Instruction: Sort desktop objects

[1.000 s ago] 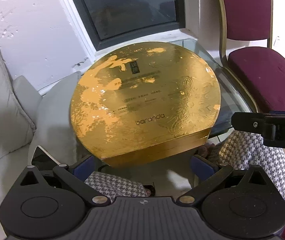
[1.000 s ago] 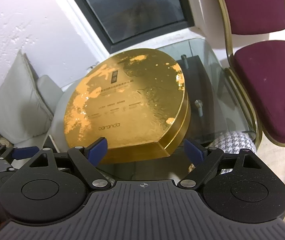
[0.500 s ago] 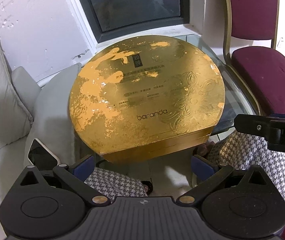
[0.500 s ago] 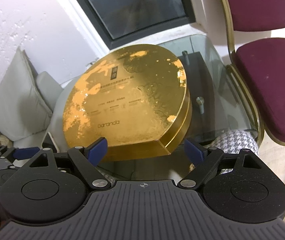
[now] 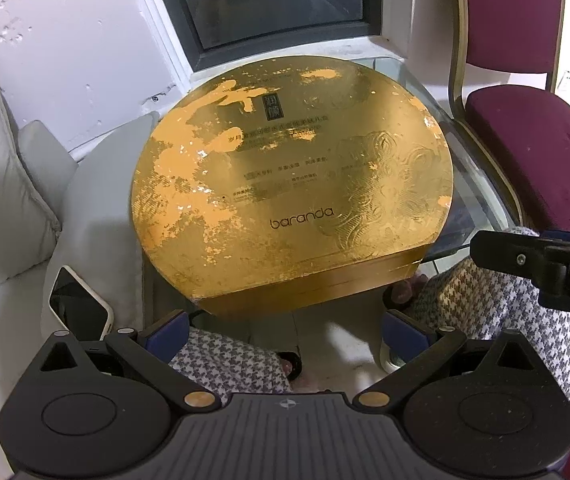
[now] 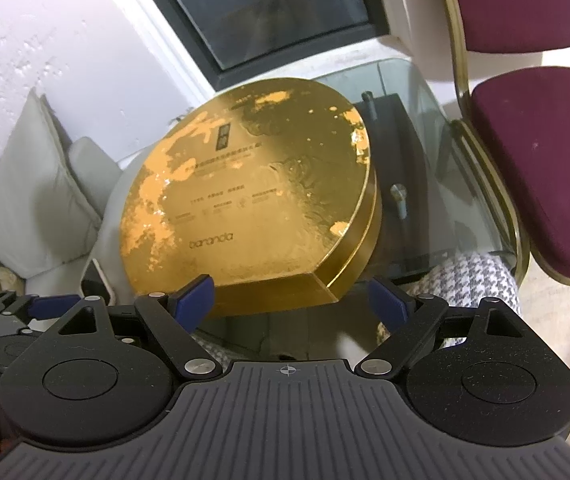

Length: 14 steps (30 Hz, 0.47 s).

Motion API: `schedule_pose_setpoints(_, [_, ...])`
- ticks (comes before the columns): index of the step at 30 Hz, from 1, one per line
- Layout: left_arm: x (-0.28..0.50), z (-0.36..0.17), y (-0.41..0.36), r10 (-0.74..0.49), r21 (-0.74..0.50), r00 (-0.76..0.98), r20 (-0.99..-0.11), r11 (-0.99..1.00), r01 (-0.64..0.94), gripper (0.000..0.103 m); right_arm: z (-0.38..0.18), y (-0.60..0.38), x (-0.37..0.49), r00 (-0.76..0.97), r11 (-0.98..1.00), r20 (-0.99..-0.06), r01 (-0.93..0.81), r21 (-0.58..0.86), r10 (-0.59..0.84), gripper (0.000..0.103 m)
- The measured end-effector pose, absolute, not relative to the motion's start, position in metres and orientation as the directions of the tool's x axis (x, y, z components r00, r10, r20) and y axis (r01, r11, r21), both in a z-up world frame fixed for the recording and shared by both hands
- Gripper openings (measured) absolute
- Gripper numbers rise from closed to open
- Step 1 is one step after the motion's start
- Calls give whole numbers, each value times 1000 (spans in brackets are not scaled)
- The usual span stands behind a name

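**Box handling: wide gold box, both grippers empty**

Box first: large round gold foil-covered cardboard gift box (image 5: 291, 184) with one flat cut edge facing the cameras, lying flat on the glass surface (image 6: 437, 184), near edge overhanging toward the person's lap. Likely stiff and rigid, probably light to moderate for its spread, though contents are unknown. Foil skin looks slick, so fingers could slide. Far too wide for one gripper to span; best hold is judged to be the thin side wall at the flat front edge, or the rim from both sides with two grippers. The seam around the side suggests a lid that may lift off separately.

Looks: shiny gold top, orange patches where foil is worn, embossed swirl pattern on the right half, dark printed label, word "baranda" near the front.

Left gripper (image 5: 285, 330): fingers spread apart, nothing between them, just short of the box's front edge. Right gripper (image 6: 291, 302): fingers also released and empty, left fingertip overlapping the front wall in view; contact cannot be told.

A white-cased phone (image 5: 79, 304) lies on the grey cushion (image 5: 97, 208) left of the box.
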<state>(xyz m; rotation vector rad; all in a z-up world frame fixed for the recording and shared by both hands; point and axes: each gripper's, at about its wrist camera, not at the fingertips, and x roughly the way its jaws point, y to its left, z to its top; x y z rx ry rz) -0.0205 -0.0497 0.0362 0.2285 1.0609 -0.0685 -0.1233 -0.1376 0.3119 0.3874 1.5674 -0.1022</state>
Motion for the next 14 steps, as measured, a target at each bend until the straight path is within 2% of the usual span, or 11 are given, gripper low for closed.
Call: schedule_pose_setpoints(14, [-5,28,-47,33,105,463,-886,986,129,102,299,-144,-120,3,934,-981,304,188,196,88])
